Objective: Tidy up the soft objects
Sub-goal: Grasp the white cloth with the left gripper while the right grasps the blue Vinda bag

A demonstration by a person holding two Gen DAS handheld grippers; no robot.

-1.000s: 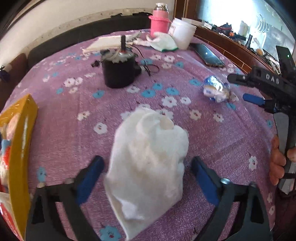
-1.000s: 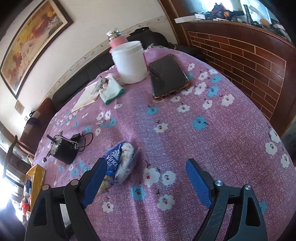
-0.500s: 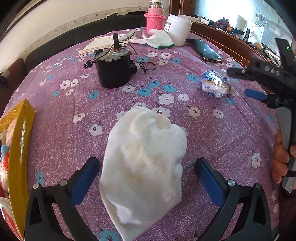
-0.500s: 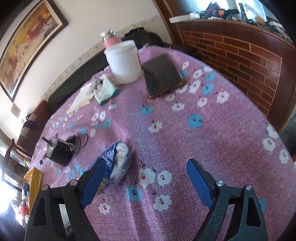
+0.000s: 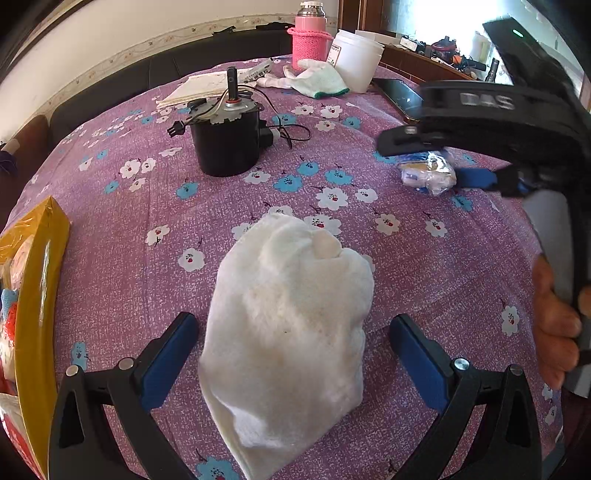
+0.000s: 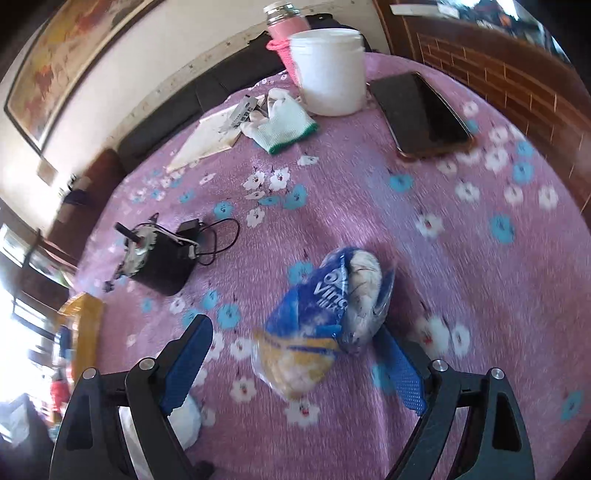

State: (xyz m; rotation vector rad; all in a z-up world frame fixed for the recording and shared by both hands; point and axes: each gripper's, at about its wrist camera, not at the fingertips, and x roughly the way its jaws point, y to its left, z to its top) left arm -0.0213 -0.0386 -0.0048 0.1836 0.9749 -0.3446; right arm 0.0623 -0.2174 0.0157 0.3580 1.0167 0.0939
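We see one white cloth (image 5: pixel 288 332) lying near the table's (image 5: pixel 122 258) close edge, between the wide-open jaws of our left gripper (image 5: pixel 291 354), which touch nothing. One blue plastic packet (image 6: pixel 325 317) lies toward the right edge, between the spread jaws of our right gripper (image 6: pixel 295 365); whether the right pad touches it we cannot tell. Farther out we count one black motor (image 5: pixel 227 142), one glove (image 5: pixel 317 79), one white tub (image 5: pixel 356 59), one pink flask (image 5: pixel 309 35), one phone (image 6: pixel 421 112) and one yellow box (image 5: pixel 35 321) at the left edge.

Both wrist views look steeply down, sharing the motor (image 5: pixel 227 138).
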